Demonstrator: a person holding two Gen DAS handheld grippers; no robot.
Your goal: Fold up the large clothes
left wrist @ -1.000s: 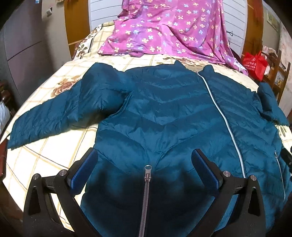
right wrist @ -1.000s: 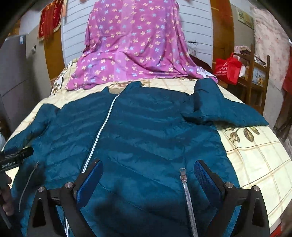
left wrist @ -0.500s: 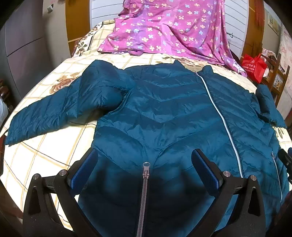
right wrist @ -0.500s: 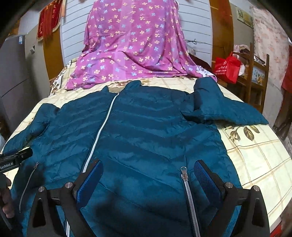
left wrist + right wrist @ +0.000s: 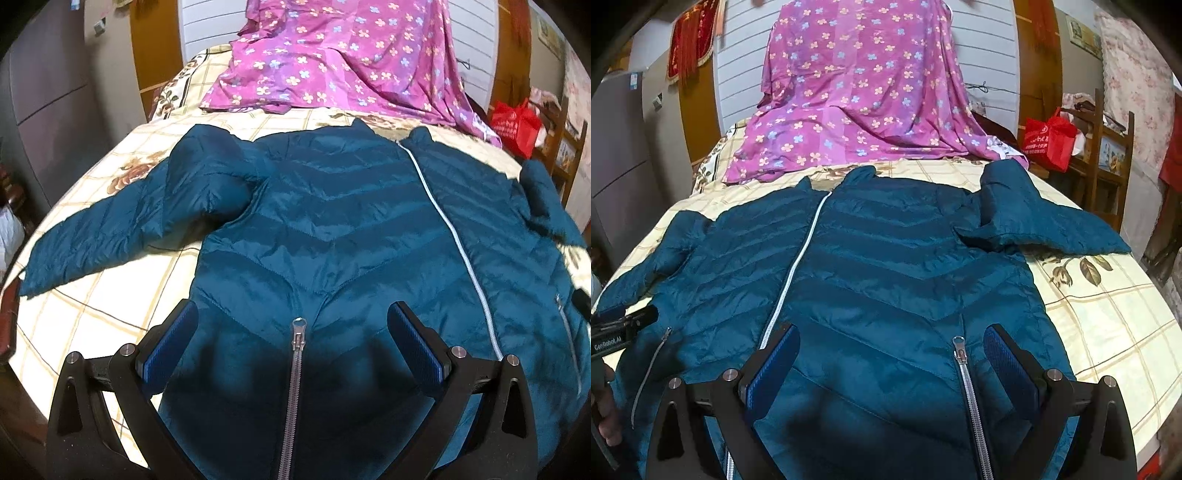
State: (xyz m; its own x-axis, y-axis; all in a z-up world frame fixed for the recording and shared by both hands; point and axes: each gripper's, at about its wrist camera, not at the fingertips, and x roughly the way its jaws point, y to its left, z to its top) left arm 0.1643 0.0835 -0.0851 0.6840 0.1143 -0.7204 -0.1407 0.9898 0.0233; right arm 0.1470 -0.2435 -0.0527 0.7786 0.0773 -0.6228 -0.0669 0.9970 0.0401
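Note:
A teal quilted down jacket (image 5: 332, 221) lies flat, front up, on the bed, zipped with a pale zipper (image 5: 458, 240); it also shows in the right wrist view (image 5: 886, 266). Its left sleeve (image 5: 99, 236) stretches out to the left and its right sleeve (image 5: 1041, 225) to the right. My left gripper (image 5: 293, 332) is open and empty, hovering over the hem with a pocket zipper (image 5: 295, 354) between its fingers. My right gripper (image 5: 890, 354) is open and empty over the right half of the hem, beside another pocket zipper (image 5: 964, 369).
The bed has a cream checked floral sheet (image 5: 92, 317). A purple flowered cloth (image 5: 860, 103) hangs over the headboard onto the bed's far end. A red bag (image 5: 1049, 140) sits on a wooden chair at right. A grey cabinet (image 5: 40, 96) stands left.
Both grippers have drawn back slightly toward the near hem and tilted up, so the jacket sits lower in both views. Both stay open.

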